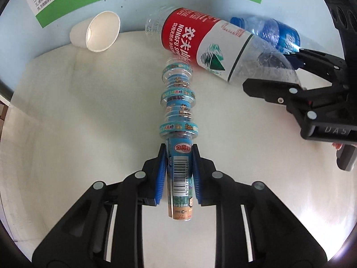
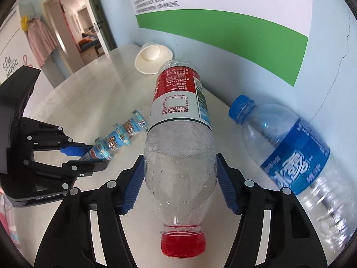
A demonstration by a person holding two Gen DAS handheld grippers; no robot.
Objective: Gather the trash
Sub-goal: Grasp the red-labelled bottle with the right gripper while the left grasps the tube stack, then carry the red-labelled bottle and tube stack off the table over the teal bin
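Fingers of the left gripper (image 1: pixel 179 176) sit clamped on the smooth lower end of the slim ringed tube (image 1: pixel 178 116) in the left wrist view, blue pads (image 1: pixel 161 178) pressed to either flank of its barcode panel. That tube's long axis runs straight away from the fingers, from its near end between the jaws out to its far tip, which lies just under the red-label bottle (image 1: pixel 202 47). The bottle lies across the far part of the white table (image 1: pixel 67 134), slanting from far left down to near right, and the right gripper (image 1: pixel 283 69) comes in from the right with its fingers either side of the bottle's clear end. A paper cup (image 1: pixel 98 32) lies on its side far left by the wall, and the blue-label bottle (image 1: pixel 274 31) lies behind the red one at the far right. I judge the left hand steeply pitched down, wrist square to the tube

From the right wrist view, the right gripper (image 2: pixel 179 183) straddles the clear shoulder of the red-label bottle (image 2: pixel 178 134), cap end nearest the camera, base pointing away toward the paper cup (image 2: pixel 152 58). Both pads (image 2: pixel 133 185) look to meet the plastic, though whether they squeeze yet I cannot tell. The long axis lines up with the fingers. To the right, lying apart, is the blue-label bottle (image 2: pixel 294 156); to the left the left gripper (image 2: pixel 88 156) holds the slim ringed tube (image 2: pixel 120 140). Each hand is nearest its own piece, so lifting both straight up seems the next call
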